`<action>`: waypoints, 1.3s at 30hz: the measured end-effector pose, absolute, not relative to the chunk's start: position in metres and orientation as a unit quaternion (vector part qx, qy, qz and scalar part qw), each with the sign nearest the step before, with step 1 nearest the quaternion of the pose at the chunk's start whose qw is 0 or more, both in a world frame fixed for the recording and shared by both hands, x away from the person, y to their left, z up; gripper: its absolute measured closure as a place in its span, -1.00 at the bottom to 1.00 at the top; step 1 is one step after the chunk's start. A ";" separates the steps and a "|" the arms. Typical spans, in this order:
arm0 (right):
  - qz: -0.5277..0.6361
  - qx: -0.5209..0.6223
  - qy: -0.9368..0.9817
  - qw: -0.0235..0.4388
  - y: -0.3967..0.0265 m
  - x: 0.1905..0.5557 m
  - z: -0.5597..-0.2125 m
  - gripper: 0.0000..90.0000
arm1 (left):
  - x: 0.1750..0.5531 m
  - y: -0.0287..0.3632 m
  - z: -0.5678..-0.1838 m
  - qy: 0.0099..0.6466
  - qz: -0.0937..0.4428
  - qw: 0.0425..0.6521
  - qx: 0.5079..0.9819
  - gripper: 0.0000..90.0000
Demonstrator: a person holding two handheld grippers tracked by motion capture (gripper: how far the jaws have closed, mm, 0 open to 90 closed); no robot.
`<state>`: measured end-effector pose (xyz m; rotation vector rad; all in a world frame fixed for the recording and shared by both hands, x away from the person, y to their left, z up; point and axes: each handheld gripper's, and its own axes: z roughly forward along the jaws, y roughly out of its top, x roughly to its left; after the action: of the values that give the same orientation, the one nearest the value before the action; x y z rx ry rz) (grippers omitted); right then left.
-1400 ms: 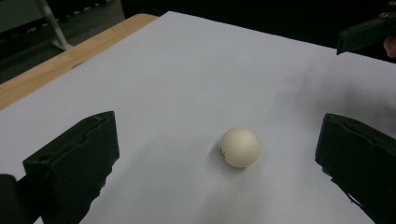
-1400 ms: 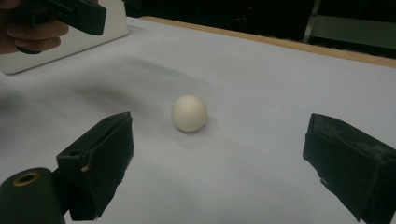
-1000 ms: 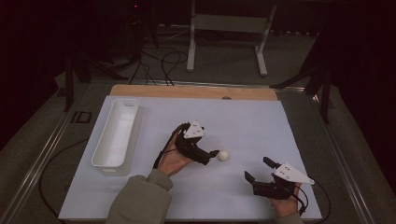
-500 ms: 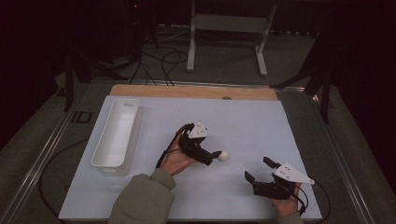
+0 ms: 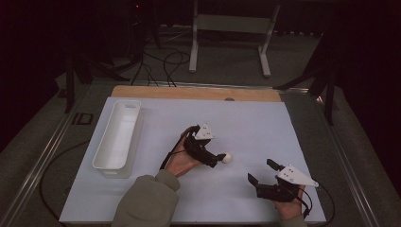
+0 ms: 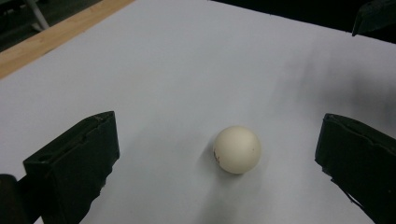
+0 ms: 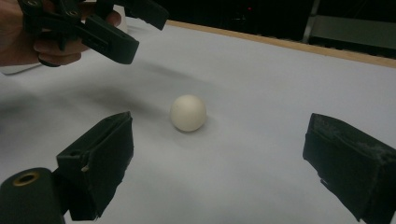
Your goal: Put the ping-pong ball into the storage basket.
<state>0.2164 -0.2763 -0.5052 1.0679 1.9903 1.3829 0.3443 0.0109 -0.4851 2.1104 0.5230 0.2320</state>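
A small cream ball [image 5: 227, 158] [image 6: 236, 149] [image 7: 187, 112] rests on the white sheet [image 5: 246, 127] near the middle of the table. My left gripper [image 5: 216, 160] [image 6: 217, 163] is open and hovers just left of the ball, its jaws pointing at it from close by; in the left gripper view the ball lies between the two jaws, a little ahead of them. My right gripper [image 5: 263, 171] [image 7: 219, 163] is open near the front right of the sheet and faces the ball from farther off. The left gripper [image 7: 116, 30] also appears in the right gripper view, above and left of the ball.
A long white tray [image 5: 118, 135] lies along the left side of the sheet. A wooden strip [image 5: 194, 92] borders the far edge of the table. Behind the table stand a metal frame [image 5: 227, 38] and cables on the floor.
My left gripper has moved slightly forward and right toward the ball, with its jaws now closer around it. The right gripper and the ball have stayed put.
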 end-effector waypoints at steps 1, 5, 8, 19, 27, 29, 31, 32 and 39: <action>0.506 0.391 0.729 0.244 -0.276 0.216 -0.505 -0.81 | 0.344 0.011 -0.486 0.214 0.093 0.459 0.857 -0.99; 0.506 0.389 0.730 0.243 -0.276 0.217 -0.506 -0.81 | 0.347 0.011 -0.488 0.213 0.090 0.454 0.860 -0.99; 0.505 0.389 0.731 0.244 -0.276 0.217 -0.506 -0.81 | 0.347 0.010 -0.489 0.209 0.087 0.455 0.861 -0.99; 0.504 0.391 0.730 0.243 -0.276 0.217 -0.506 -0.81 | 0.348 0.006 -0.493 0.209 0.084 0.448 0.865 -0.99; 0.503 0.393 0.730 0.244 -0.277 0.217 -0.506 -0.81 | 0.349 0.002 -0.496 0.208 0.082 0.442 0.869 -0.98; 0.503 0.393 0.730 0.244 -0.277 0.217 -0.506 -0.81 | 0.350 0.001 -0.497 0.207 0.080 0.437 0.871 -0.98; 0.503 0.393 0.730 0.243 -0.277 0.217 -0.506 -0.81 | 0.350 0.000 -0.498 0.207 0.079 0.436 0.872 -0.98; 0.503 0.392 0.730 0.243 -0.276 0.217 -0.506 -0.81 | 0.350 -0.002 -0.499 0.206 0.076 0.432 0.875 -0.99; 0.503 0.393 0.730 0.243 -0.277 0.217 -0.506 -0.81 | 0.352 -0.006 -0.501 0.205 0.073 0.423 0.880 -0.99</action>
<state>0.2171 -0.2768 -0.5059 1.0731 1.9947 1.3753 0.3524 -0.0059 -0.5007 2.2019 0.5139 0.1824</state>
